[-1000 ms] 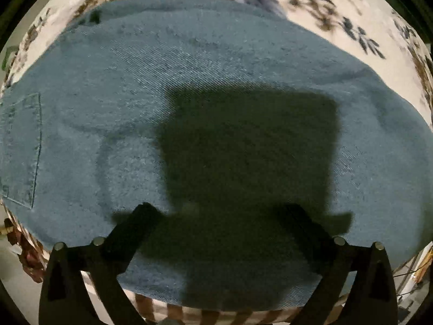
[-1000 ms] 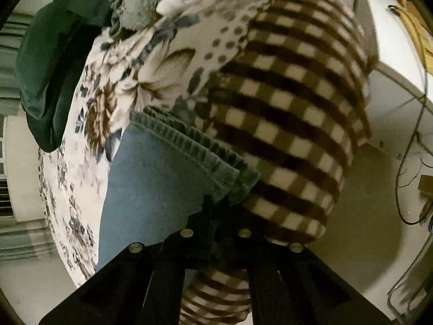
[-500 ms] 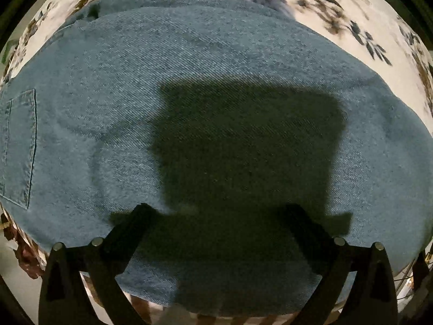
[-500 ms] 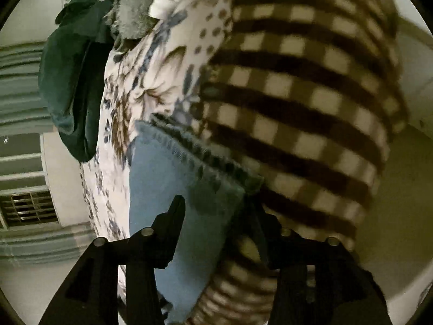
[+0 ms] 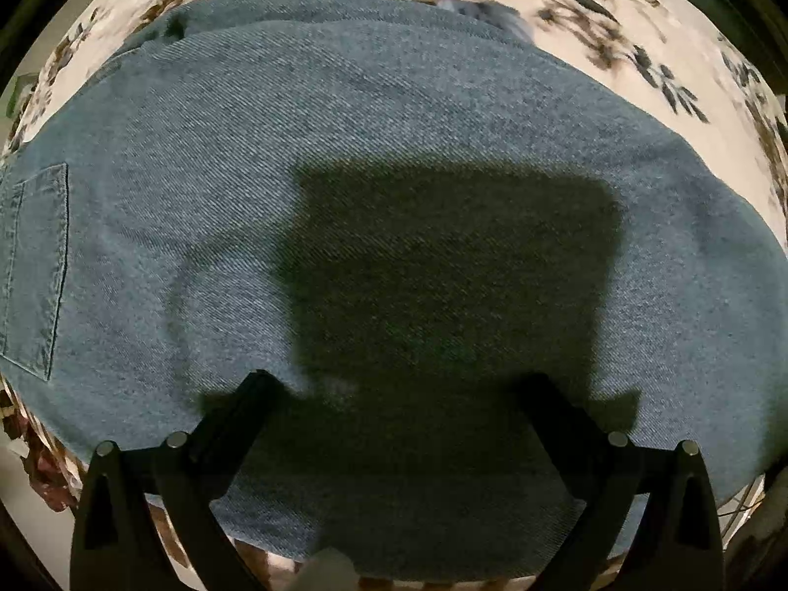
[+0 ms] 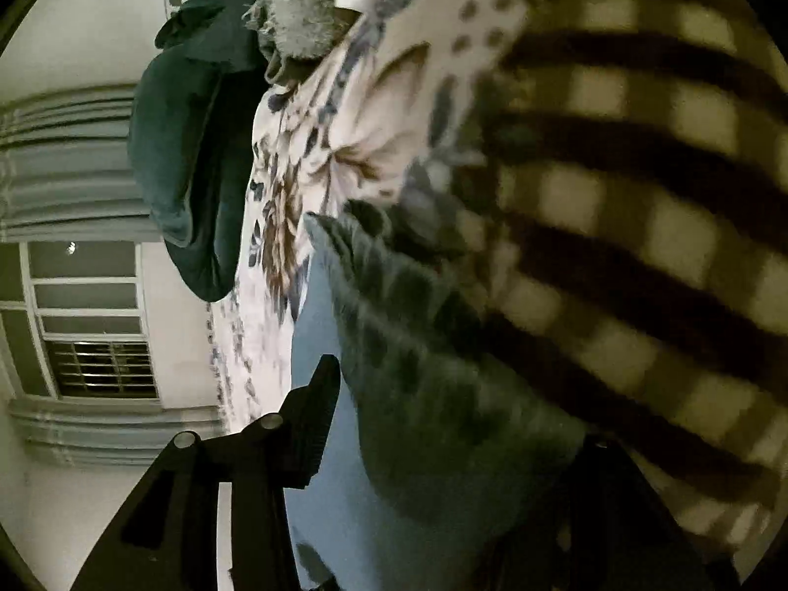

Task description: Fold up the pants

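Blue denim pants [image 5: 394,147] lie flat on a floral bedsheet [image 5: 640,49], with a back pocket [image 5: 34,266] at the left edge. My left gripper [image 5: 399,384] hangs straight above them, open, its shadow on the cloth and nothing between its fingers. In the right wrist view the pants' ribbed hem [image 6: 418,344] bulges up between the fingers of my right gripper [image 6: 409,374]. Those jaws are closing around the hem but still stand apart. Its left finger [image 6: 315,404] rests beside the flat denim [image 6: 340,517], and its right finger is mostly hidden behind the hem.
A brown-and-cream checked blanket [image 6: 640,246] lies right next to the hem. A dark green garment [image 6: 187,157] and a grey towel [image 6: 305,10] sit at the far end of the bed. A window [image 6: 93,335] and curtains [image 6: 64,167] are at the left.
The right gripper went from shut to open and dropped closer to the hem, which now sits between its fingers. The left gripper stayed in place, open.
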The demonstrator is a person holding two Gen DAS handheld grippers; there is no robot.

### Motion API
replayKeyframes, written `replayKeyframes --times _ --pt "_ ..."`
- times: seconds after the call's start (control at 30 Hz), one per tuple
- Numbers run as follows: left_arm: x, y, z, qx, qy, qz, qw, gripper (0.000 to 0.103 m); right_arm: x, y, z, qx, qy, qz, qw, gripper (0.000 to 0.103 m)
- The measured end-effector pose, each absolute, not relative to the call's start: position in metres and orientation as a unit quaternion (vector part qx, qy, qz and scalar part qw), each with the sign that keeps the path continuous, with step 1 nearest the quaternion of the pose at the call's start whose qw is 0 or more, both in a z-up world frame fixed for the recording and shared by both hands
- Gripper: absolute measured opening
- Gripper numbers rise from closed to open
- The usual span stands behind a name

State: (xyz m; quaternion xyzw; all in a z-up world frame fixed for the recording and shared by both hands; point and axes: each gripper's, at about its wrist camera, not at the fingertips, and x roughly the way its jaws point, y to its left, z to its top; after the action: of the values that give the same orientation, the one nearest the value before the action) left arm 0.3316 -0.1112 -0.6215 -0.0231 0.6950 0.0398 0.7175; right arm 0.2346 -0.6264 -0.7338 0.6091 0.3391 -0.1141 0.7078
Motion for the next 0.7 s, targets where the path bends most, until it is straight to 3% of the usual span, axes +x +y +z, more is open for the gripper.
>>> replayKeyframes --times 0.13,0.47,0.7 --pt "0.328 -0.113 -0.610 -0.017 0.695 0.030 0.719 0.103 0.245 -0.616 -0.708 0.577 0.346 -0.129 0.729 0.012" --pt "0.311 -0.078 -0.526 -0.024 0.618 0.018 0.786 0.103 0.270 -0.495 -0.560 0.465 0.365 -0.067 0.803 0.011" --pt "0.303 0.003 -0.509 -0.029 0.606 0.054 0.793 0.103 0.292 -0.349 -0.537 0.386 0.433 -0.037 0.813 0.011"
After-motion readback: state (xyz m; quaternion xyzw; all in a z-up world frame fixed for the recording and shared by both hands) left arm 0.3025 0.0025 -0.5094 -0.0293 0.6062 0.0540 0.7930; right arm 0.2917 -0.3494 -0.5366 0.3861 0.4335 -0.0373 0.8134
